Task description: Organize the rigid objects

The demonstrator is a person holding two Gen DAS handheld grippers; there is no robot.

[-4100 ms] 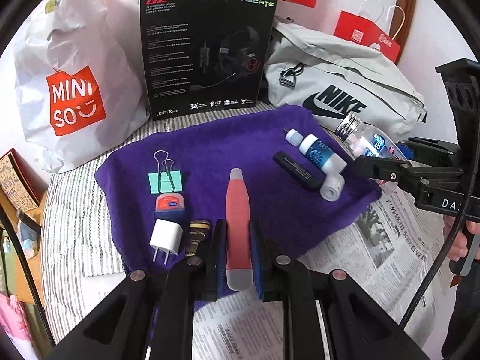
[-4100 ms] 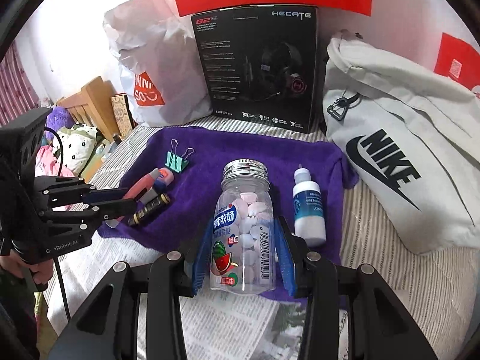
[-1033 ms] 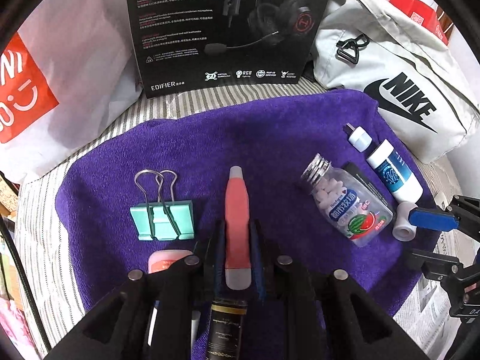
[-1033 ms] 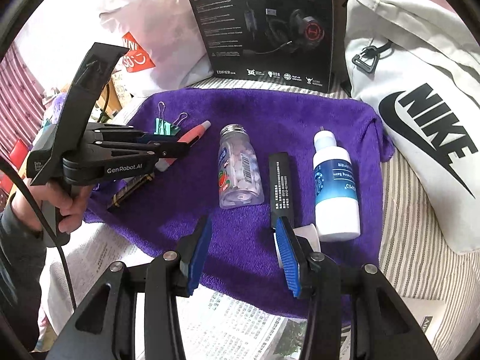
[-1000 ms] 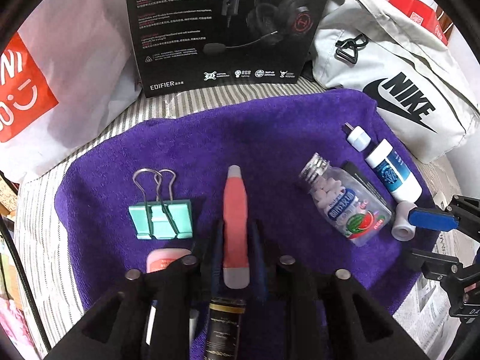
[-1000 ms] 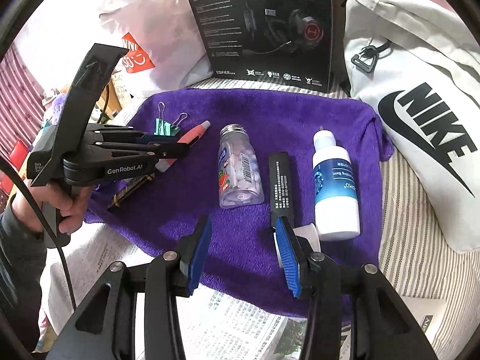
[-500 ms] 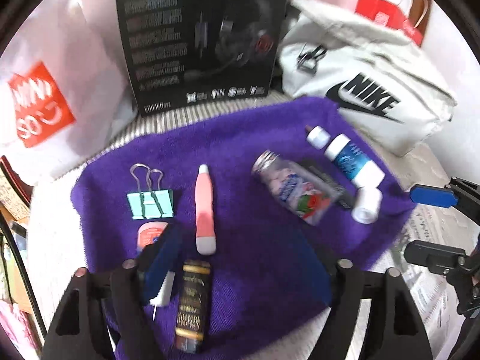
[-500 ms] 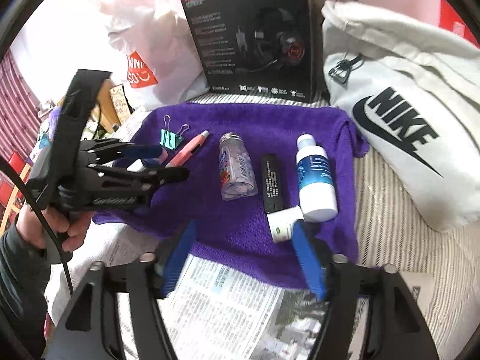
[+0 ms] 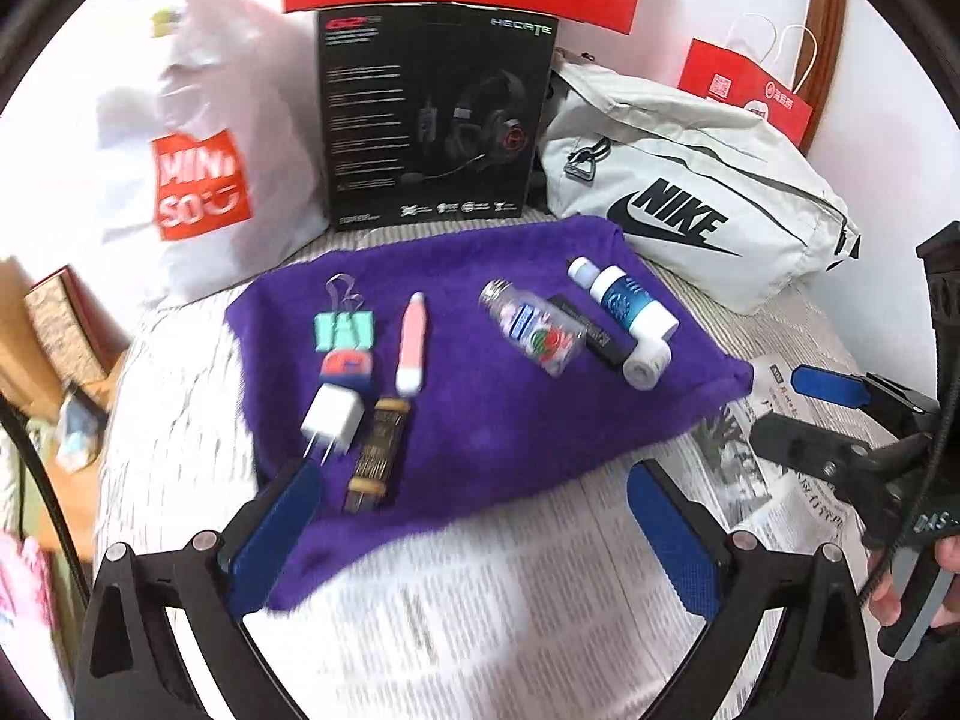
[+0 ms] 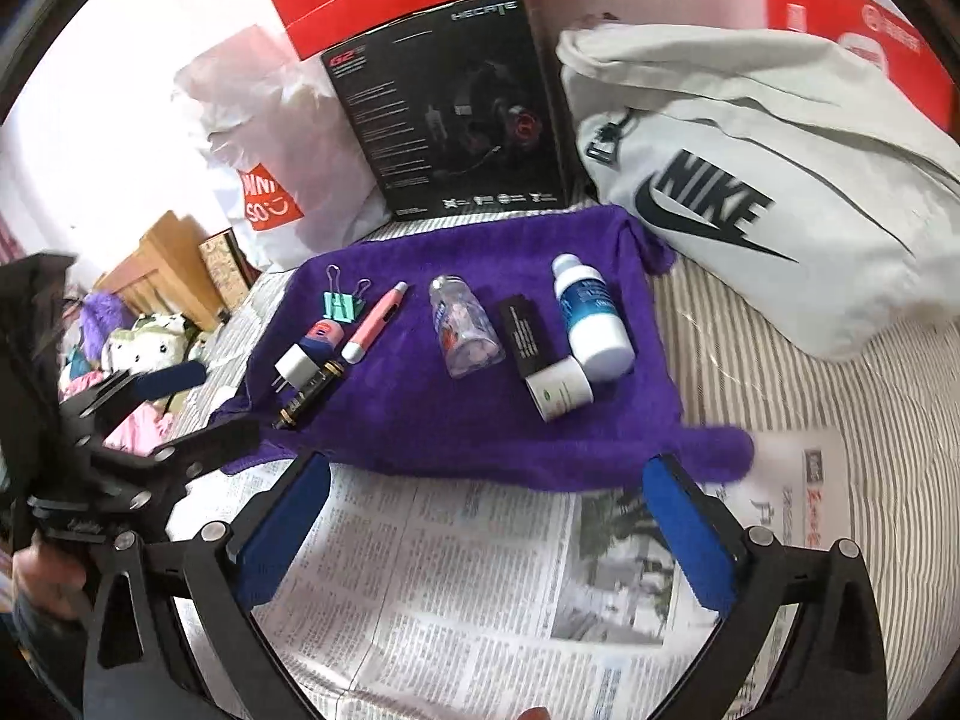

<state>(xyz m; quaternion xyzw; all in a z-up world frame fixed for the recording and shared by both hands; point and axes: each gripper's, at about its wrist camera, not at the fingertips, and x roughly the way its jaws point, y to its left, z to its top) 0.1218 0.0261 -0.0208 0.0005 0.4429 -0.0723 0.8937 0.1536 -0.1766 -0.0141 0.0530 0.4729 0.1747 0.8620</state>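
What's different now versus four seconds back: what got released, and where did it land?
Both grippers let go and pulled back, open. The left gripper released the pink pen; the right gripper released the candy bottle, now lying on the purple towel. The binder clip stayed put.

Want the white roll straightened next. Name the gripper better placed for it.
Right. The right gripper hangs open nearer the white roll; the left gripper, also open, faces the charger side.
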